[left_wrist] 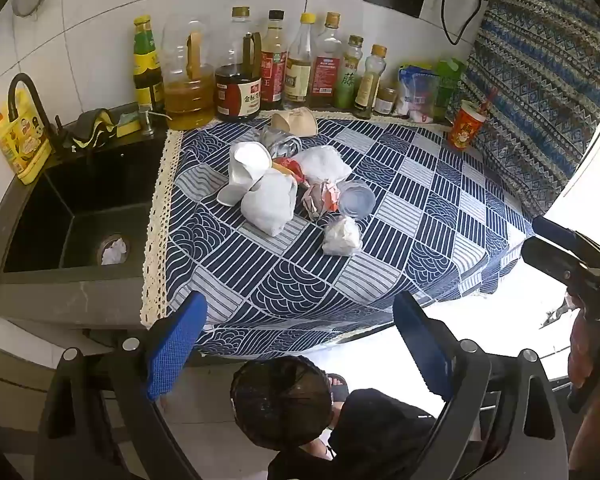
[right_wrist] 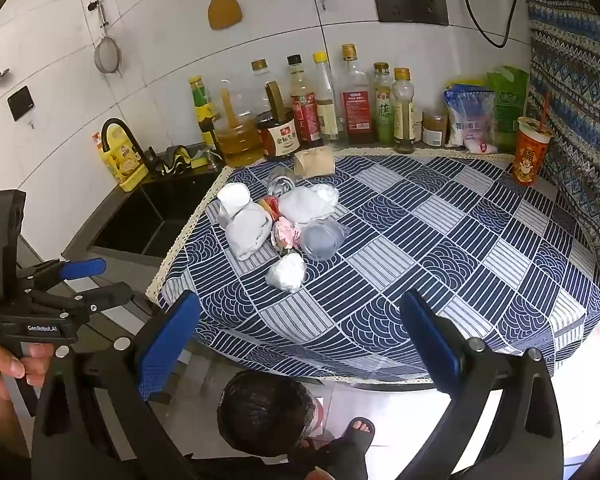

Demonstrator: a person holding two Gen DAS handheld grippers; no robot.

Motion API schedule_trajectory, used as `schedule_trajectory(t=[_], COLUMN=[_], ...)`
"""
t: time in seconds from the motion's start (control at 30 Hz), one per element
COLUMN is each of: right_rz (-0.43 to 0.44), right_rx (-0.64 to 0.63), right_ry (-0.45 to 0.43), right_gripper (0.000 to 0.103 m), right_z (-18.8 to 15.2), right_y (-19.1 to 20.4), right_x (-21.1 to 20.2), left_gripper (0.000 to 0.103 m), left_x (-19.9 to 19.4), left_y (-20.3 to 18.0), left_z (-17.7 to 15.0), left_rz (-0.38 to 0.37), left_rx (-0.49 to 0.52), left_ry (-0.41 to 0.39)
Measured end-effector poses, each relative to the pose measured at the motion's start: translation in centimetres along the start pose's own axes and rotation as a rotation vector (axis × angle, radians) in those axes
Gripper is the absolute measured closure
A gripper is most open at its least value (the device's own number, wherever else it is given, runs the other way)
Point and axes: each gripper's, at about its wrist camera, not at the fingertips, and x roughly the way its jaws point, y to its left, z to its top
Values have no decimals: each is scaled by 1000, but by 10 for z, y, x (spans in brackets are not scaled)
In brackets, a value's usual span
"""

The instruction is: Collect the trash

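Observation:
A pile of trash lies on the blue patterned tablecloth: crumpled white paper, a white cup, a clear plastic cup, a colourful wrapper, a small white wad nearest the front, and a brown paper cup at the back. The same pile shows in the right wrist view. A bin with a black bag stands on the floor below the counter edge. My left gripper is open and empty above the bin. My right gripper is open and empty, also short of the counter.
A dark sink with a wad of paper in its drain lies left of the cloth. Several sauce and oil bottles line the back wall. A red drink cup with a straw stands at the back right. A patterned fabric hangs on the right.

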Motion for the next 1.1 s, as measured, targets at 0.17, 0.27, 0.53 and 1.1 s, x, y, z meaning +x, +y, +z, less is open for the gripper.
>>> schedule_trajectory(t=[0.17, 0.27, 0.53, 1.1], right_rz=[13, 5, -8, -10], right_rx=[15, 3, 15, 32], right_ry=[-2, 2, 12, 12], right_gripper=[4, 4, 4, 4], right_z=[-2, -2, -4, -10], right_y=[-2, 0, 0, 1], right_x=[0, -4, -5, -10], left_gripper=[11, 11, 11, 11], left_x=[-1, -4, -7, -14], left_y=[-1, -4, -2, 10], left_z=[-1, 1, -8, -11], left_rz=[2, 17, 7, 10], left_rx=[4, 15, 7, -14], left_ry=[1, 1, -3, 2])
